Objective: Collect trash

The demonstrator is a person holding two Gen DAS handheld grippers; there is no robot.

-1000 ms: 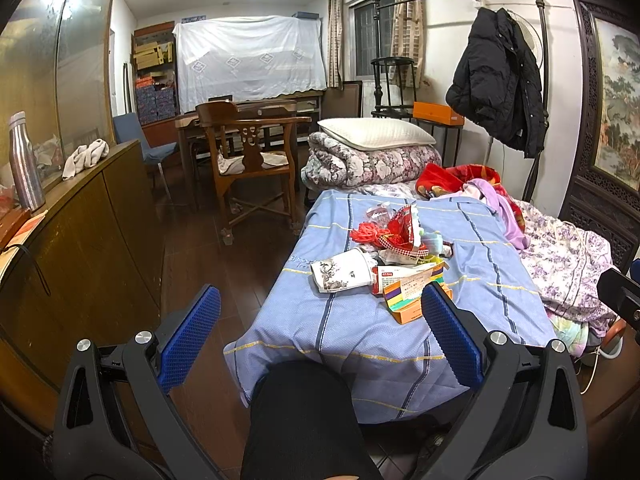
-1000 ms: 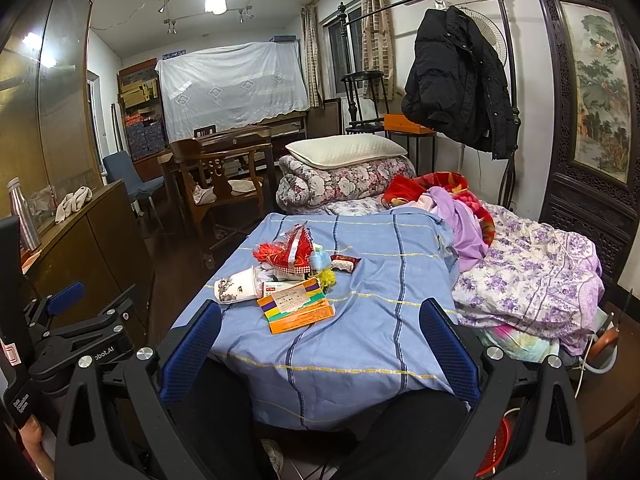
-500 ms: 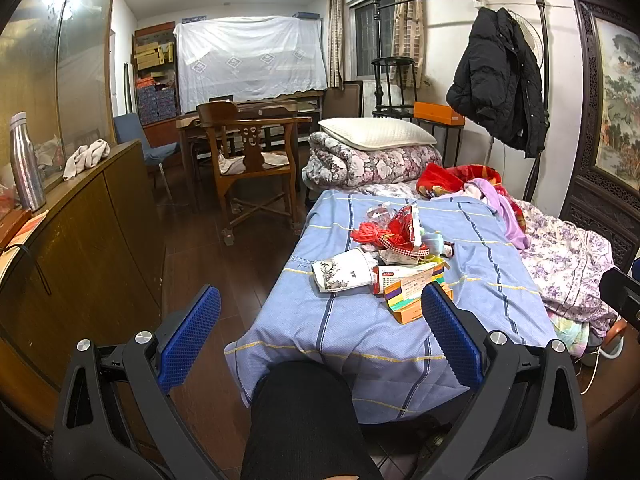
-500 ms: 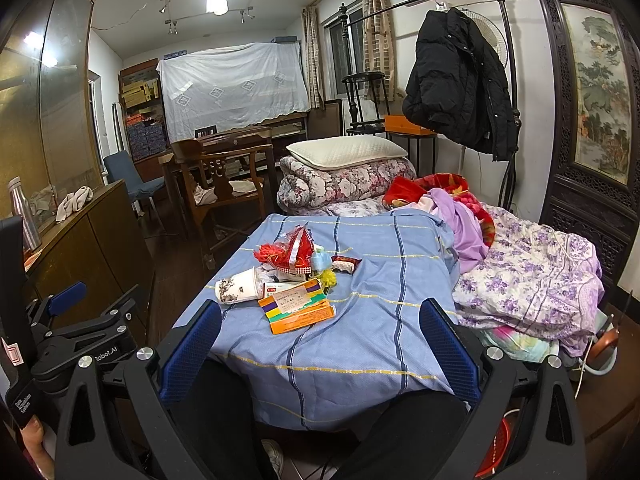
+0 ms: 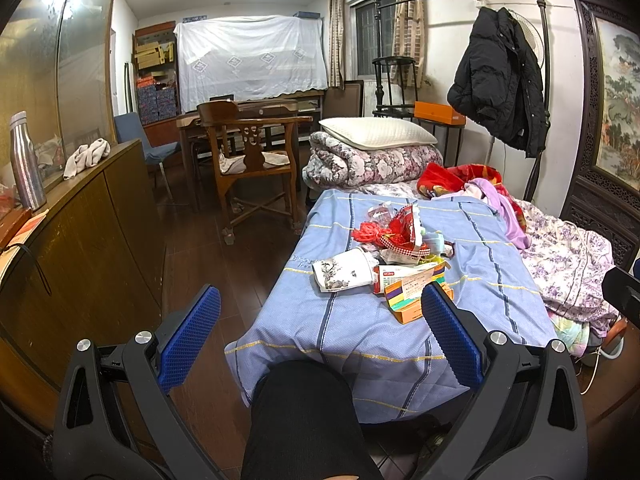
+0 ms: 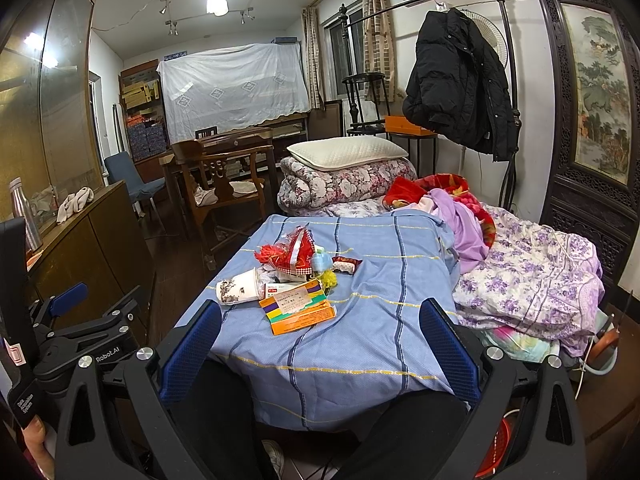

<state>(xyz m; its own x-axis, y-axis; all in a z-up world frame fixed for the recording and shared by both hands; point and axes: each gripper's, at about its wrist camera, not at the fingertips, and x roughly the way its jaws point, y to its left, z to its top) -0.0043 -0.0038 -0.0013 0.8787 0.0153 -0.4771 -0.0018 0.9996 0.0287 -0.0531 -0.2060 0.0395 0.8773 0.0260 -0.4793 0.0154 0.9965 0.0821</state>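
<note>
Trash (image 5: 394, 256) on bed (image 6: 360, 344), basket (image 6: 494, 456) right view only

Your black-clad knee (image 5: 304, 408) hides the near edge of the blue bedspread (image 5: 360, 320) in the left wrist view. The right finger (image 5: 448, 336) of your left gripper (image 5: 316, 328) covers a corner of the orange box (image 5: 408, 314). Print on the medicine boxes (image 6: 296, 300) is too small for you to read. The red basket (image 6: 498, 452) by the floor is mostly hidden behind your right gripper (image 6: 320, 344). Whatever lies beneath the red wrapper (image 6: 298, 252) is covered.
</note>
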